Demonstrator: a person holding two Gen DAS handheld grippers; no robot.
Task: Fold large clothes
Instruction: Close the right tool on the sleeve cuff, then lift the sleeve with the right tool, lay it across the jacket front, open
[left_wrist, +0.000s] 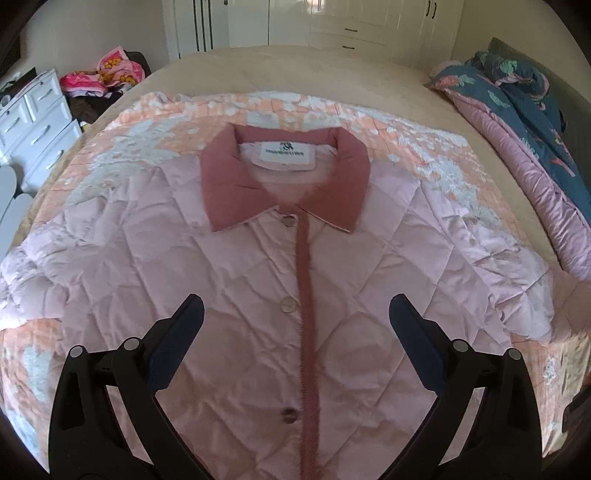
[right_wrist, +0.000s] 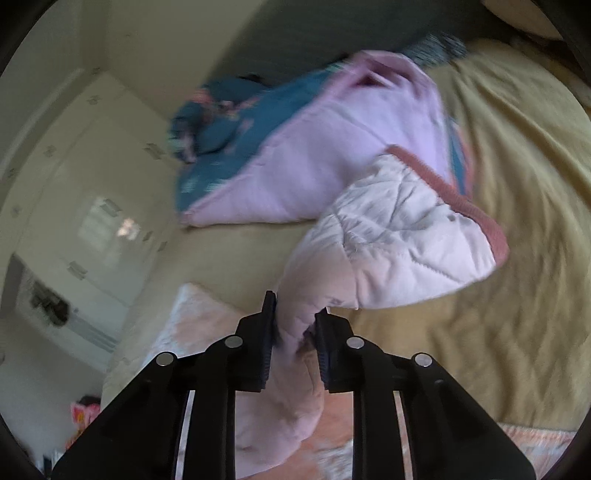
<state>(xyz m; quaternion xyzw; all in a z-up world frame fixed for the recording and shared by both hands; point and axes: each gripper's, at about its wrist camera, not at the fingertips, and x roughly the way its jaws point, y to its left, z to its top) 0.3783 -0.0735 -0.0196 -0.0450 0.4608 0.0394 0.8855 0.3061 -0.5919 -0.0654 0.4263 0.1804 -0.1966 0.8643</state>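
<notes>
A pink quilted jacket lies front up on the bed, buttoned, with a darker rose collar and a rose placket. My left gripper hovers open above the jacket's chest, with nothing between its fingers. In the right wrist view my right gripper is shut on the jacket's sleeve, which is lifted off the bed and bends over, its rose-trimmed cuff hanging ahead of the fingers.
A peach and white patterned blanket lies under the jacket on the beige bed. A teal and pink quilt is heaped along the right side. White drawers stand left, wardrobes behind.
</notes>
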